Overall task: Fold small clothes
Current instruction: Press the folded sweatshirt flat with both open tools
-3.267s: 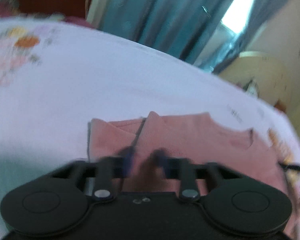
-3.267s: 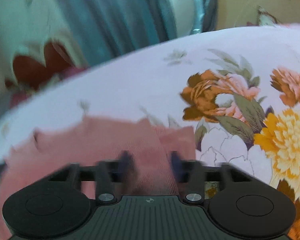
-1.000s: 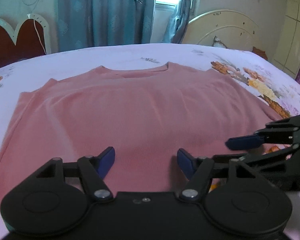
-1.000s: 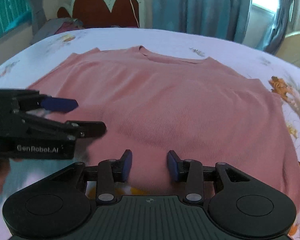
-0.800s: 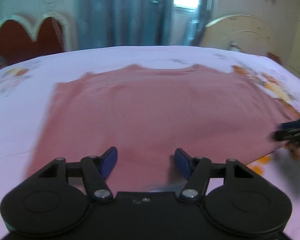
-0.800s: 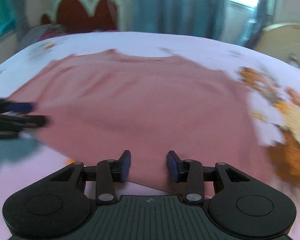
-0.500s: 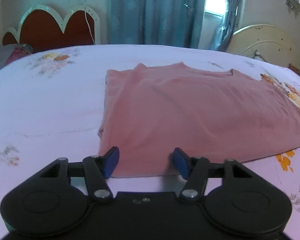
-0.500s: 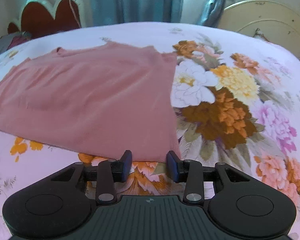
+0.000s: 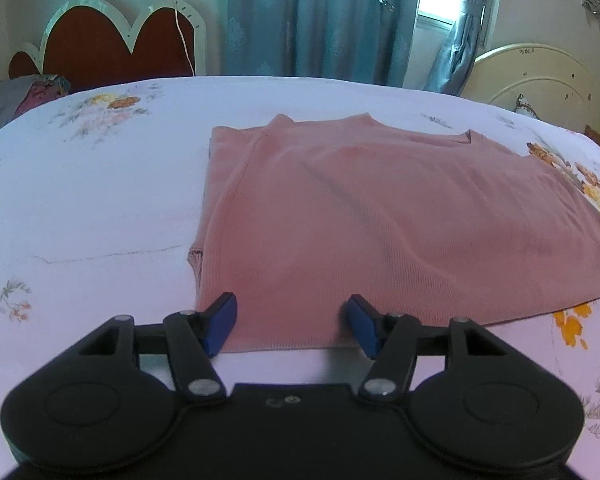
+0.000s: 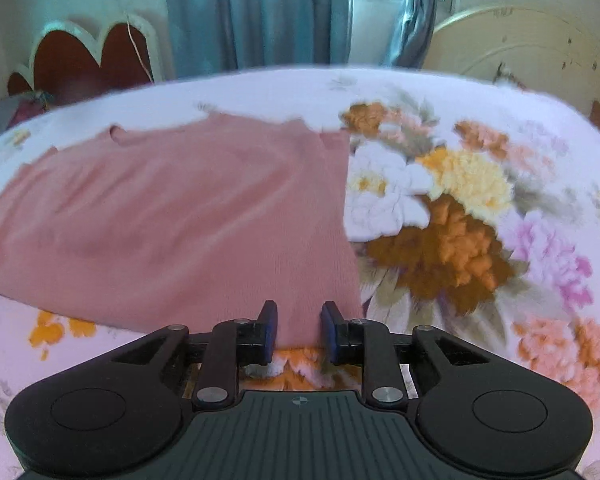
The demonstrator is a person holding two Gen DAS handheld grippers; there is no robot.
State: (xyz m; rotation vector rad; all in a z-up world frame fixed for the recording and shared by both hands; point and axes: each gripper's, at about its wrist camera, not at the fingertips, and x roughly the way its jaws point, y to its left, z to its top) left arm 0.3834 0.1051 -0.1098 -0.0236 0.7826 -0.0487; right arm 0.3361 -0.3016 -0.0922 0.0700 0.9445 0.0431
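Our left gripper [image 9: 292,326] has its black arms spread wide, the blue fingertips [image 9: 220,322] angled outward and straddling the near hem of the shirt [image 9: 380,216] at its left corner, holding nothing; whether the tips touch the cloth we cannot tell. Our right gripper [image 10: 298,332] has its blue fingertips [image 10: 269,330] drawn closer together, yet a clear gap remains between them, and the shirt's [image 10: 188,224] near right corner lies in that gap without being pinched as far as we can see. The shirt is a dusty pink, fine-ribbed knit, spread flat with its shallow curved neckline on the far side from us. Its left side shows a long straight fold running from shoulder to hem, with a bit of sleeve peeking out below that fold; the right edge is straight too. It rests on a smooth pale bedsheet [image 9: 92,200]. To the right of the shirt the sheet carries big printed flowers [image 10: 440,216] in orange, brown, yellow and pink. Beyond the shirt stand a scalloped red headboard [image 9: 112,46] with a white rim, teal curtains [image 9: 320,16], and a rounded cream headboard [image 9: 536,76].
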